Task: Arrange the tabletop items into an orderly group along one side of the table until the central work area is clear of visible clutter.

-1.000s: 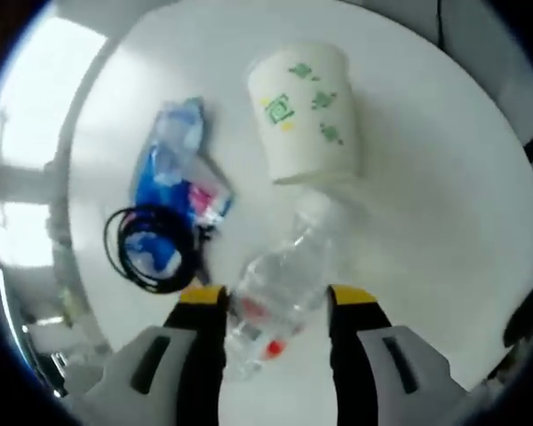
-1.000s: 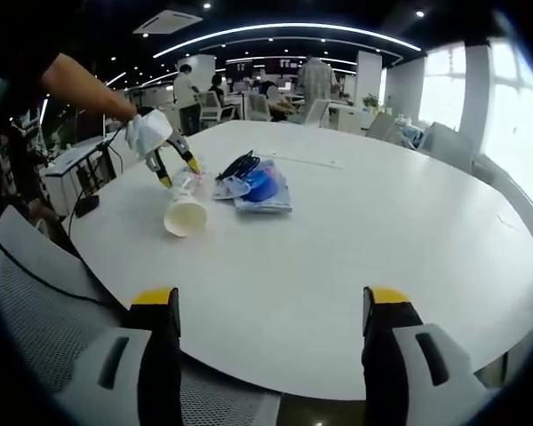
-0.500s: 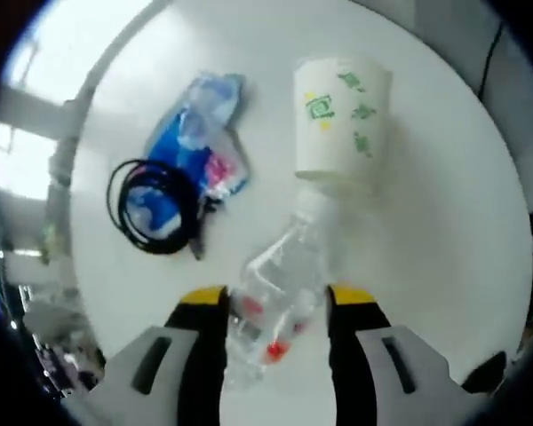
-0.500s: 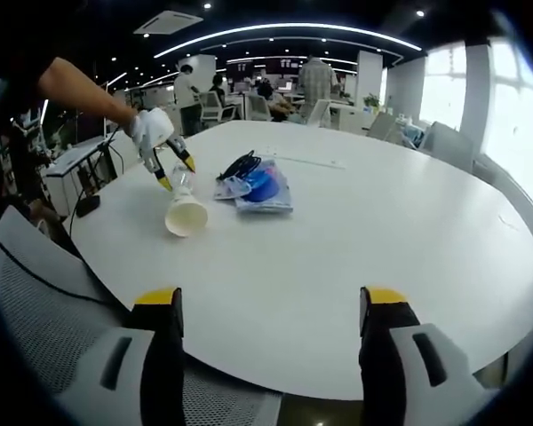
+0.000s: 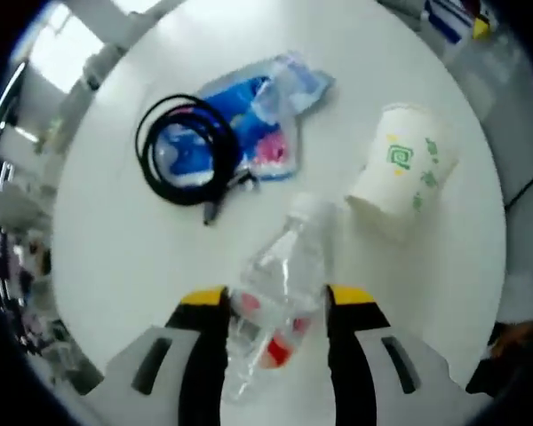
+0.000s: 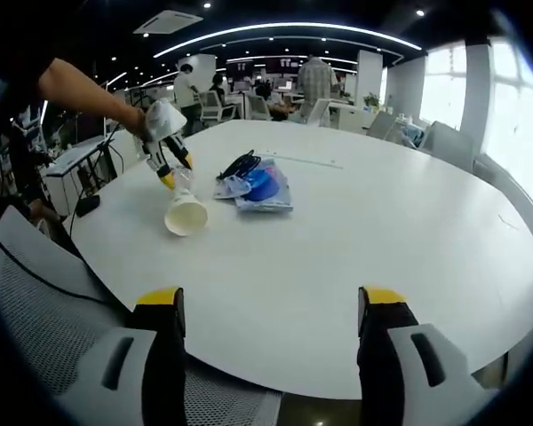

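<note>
I am seeing the clear bottle's [image 5: 280, 293] lower end slipping out of sight between my left tool's [image 5: 274, 306] jaws, motion blur smearing its red label, and, in the right gripper view, that bottle [image 6: 179, 180] reading too small to make out.

Cup [image 5: 400, 169] beside bottle [image 5: 280, 284]; cable [image 5: 188, 151] on packet [image 5: 266, 115].

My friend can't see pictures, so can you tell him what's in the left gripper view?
The left hand-held gripper clamps a clear crumpled plastic bottle on a white round table. Beyond lie a tipped white paper cup with green print, a coiled black cable and a blue plastic packet.
</note>
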